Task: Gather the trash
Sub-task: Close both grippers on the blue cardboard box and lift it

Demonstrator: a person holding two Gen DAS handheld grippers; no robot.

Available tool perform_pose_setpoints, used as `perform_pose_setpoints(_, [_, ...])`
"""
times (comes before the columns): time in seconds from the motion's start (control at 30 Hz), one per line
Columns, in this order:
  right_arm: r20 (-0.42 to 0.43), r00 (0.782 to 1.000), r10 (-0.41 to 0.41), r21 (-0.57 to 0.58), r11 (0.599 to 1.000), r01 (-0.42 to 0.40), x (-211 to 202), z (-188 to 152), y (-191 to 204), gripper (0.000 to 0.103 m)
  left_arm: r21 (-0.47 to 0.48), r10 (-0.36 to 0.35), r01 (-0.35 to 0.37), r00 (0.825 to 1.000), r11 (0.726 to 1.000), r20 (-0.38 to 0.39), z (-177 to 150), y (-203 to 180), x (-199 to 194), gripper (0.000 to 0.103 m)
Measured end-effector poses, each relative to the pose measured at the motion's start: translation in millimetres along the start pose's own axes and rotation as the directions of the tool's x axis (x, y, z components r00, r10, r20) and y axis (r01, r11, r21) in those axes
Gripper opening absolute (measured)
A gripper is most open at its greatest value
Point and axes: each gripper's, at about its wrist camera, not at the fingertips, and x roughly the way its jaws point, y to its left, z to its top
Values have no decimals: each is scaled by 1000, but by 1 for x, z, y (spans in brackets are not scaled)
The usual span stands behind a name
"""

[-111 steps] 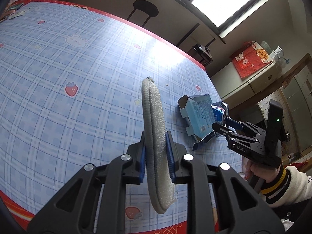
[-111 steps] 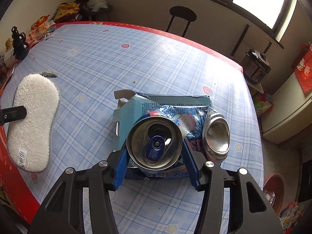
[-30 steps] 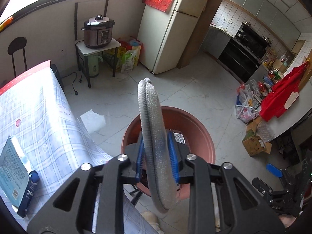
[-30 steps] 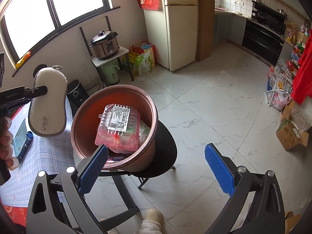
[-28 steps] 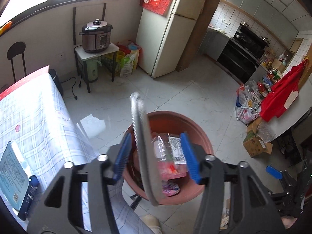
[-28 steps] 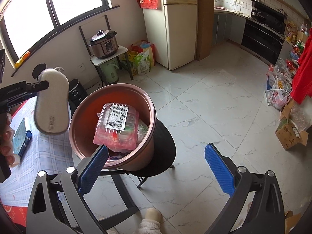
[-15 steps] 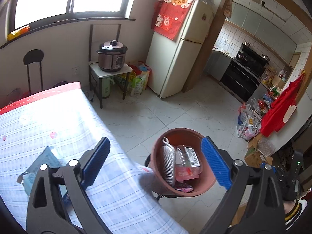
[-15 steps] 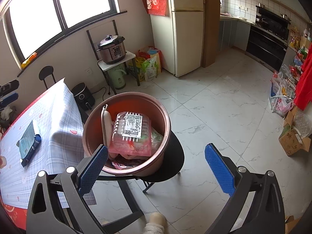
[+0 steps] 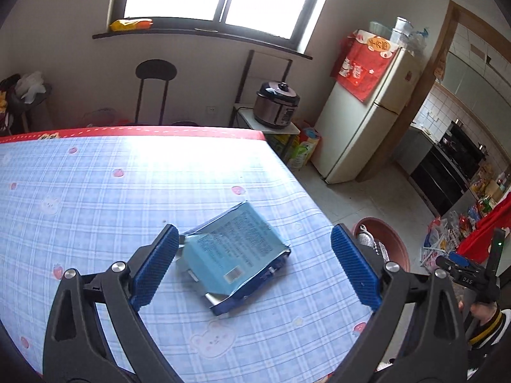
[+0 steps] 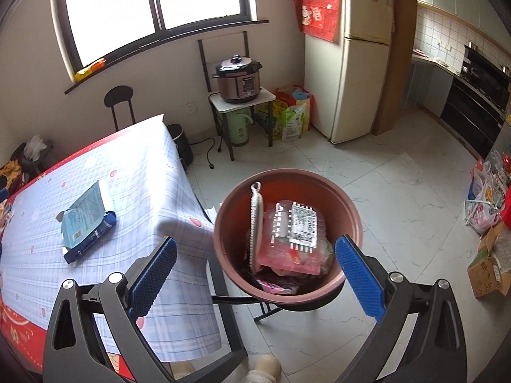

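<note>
A flattened light-blue carton (image 9: 234, 252) lies on the blue checked tablecloth (image 9: 95, 191); it also shows in the right wrist view (image 10: 84, 220). My left gripper (image 9: 254, 271) is open and empty, hovering above the carton. My right gripper (image 10: 255, 271) is open and empty above a brown round bin (image 10: 348, 214) on a black stool. In the bin a grey insole (image 10: 255, 220) stands on edge beside a clear plastic package (image 10: 293, 236). The bin's rim (image 9: 396, 239) shows past the table edge in the left wrist view.
A fridge (image 10: 361, 51), a pressure cooker (image 10: 238, 78) on a small stand and bags stand by the wall. A black stool (image 9: 155, 73) is behind the table. The right gripper (image 9: 469, 274) shows at the far right of the left wrist view. Boxes and bags (image 10: 488, 223) lie on the tiled floor.
My left gripper opened and dropped the insole into the bin, then swung back over the table above the carton. My right gripper stayed open and rose a little above the bin.
</note>
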Motion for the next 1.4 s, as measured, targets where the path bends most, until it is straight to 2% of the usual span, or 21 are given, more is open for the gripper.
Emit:
perform_pose_setpoints(0.23, [-54,995,83,-111,990,-89,24,10,72,98,-137,68,-69,998,988,-17,-35,90,-25,94])
perform_pose_setpoints(0.4, [-123,984,128,-198,968,-151,59,10,123,98,-202,63,-70,997,977,-42,-55,125,-19,94])
perform_pose_setpoints(0.63, [-221,969,111,-339,923,-183,118,9,187,97,-253,-8,-19,995,967,-104,-61,134,33,87])
perform_pose_setpoints(0.87, [-276,947,166,-350,900,-260,152,16,225,87,-242,-78,35,982,970,-169,-47,123,89,79])
perform_pose_setpoints(1.0, [-309,932,192,-393,866,-308,167,16,240,78,-234,-110,58,971,970,-214,-39,118,122,72])
perform_pose_setpoints(1.17, [-346,907,241,-390,842,-373,181,19,248,78,-258,-149,79,953,963,-264,-36,116,157,69])
perform_pose_setpoints(1.4, [-407,874,264,-396,812,-430,202,15,257,78,-281,-181,93,935,955,-306,-37,116,189,64])
